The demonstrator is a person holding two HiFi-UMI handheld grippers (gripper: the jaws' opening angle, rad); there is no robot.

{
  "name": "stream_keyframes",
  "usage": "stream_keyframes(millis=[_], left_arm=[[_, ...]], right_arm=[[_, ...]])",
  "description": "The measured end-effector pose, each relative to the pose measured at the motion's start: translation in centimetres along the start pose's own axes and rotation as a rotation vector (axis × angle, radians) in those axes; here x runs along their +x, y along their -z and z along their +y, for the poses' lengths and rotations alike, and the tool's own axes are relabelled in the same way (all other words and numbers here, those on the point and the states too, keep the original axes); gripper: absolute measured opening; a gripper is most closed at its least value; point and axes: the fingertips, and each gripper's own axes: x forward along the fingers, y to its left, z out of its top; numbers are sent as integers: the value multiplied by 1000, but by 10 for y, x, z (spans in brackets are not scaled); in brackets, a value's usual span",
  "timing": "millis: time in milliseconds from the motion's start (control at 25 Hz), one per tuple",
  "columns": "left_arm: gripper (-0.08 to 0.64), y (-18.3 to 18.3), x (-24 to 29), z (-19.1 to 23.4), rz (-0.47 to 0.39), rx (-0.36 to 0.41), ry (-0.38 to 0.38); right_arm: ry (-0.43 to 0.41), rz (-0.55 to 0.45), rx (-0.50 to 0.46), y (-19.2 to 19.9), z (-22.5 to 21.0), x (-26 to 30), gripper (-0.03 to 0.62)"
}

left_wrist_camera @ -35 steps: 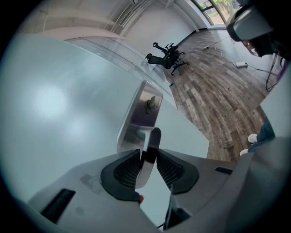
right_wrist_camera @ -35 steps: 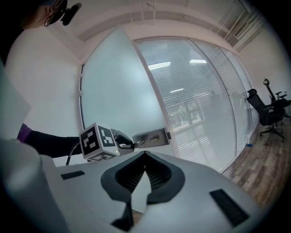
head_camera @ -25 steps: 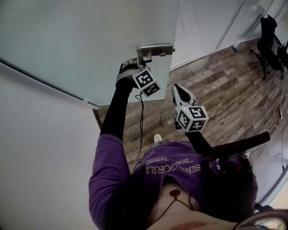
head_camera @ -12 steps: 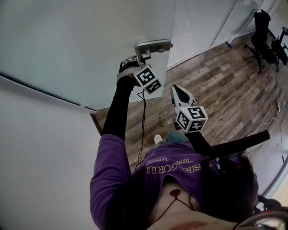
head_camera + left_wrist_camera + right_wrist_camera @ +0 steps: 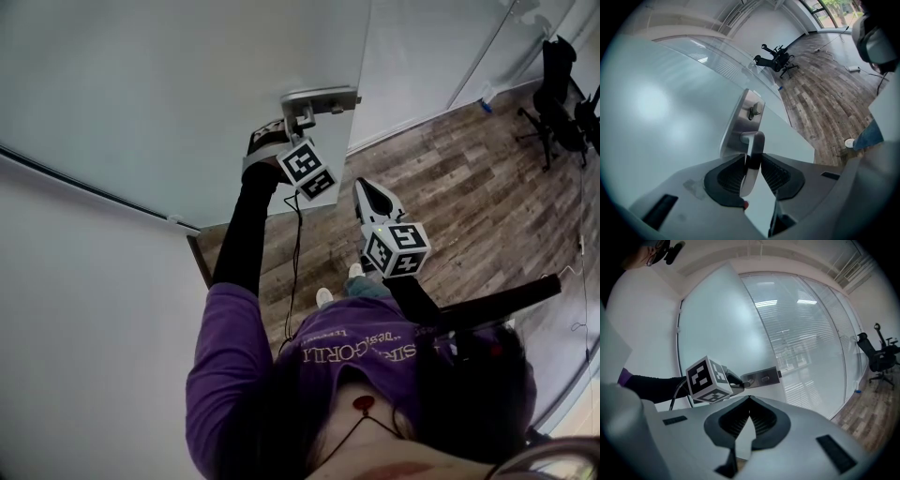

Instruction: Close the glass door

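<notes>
The frosted glass door (image 5: pixel 178 84) fills the upper left of the head view, its free edge toward the wood floor. A metal handle plate (image 5: pixel 322 99) sits at that edge. My left gripper (image 5: pixel 292 124) is shut on the plate's lever. In the left gripper view the lever (image 5: pixel 753 154) stands upright between the ribbed pads (image 5: pixel 732 174), which press on both its sides. My right gripper (image 5: pixel 365 190) hangs in the air below and right of the handle, apart from the door. Its tips meet with nothing between them, as the right gripper view shows (image 5: pixel 749 398).
A white wall (image 5: pixel 84 319) stands at the left, with fixed glass panels (image 5: pixel 422 47) beyond the door. The wood floor (image 5: pixel 450 178) runs to the right, where black office chairs (image 5: pixel 561 80) stand. The person's shoes (image 5: pixel 323 298) are below the grippers.
The person's feet have stepped; a second shoe now shows. The left gripper stays shut on the lever. The door edge and both grippers have shifted only slightly.
</notes>
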Motion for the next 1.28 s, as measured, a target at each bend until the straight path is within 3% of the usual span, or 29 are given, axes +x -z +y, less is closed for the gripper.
stream_keyframes(millis=[440,840,1280], left_arm=[[112,1,22,8,46,-71,-32],[112,-3,31,21,80,-131,1],[112,6,53,33,103,-124,-22]], right_arm=[[-82,18,-28,-8,-20,21,-14],[-123,26,-40,-19,-48,32,-14],[-144,40,-40,-23,-65,44,-14]])
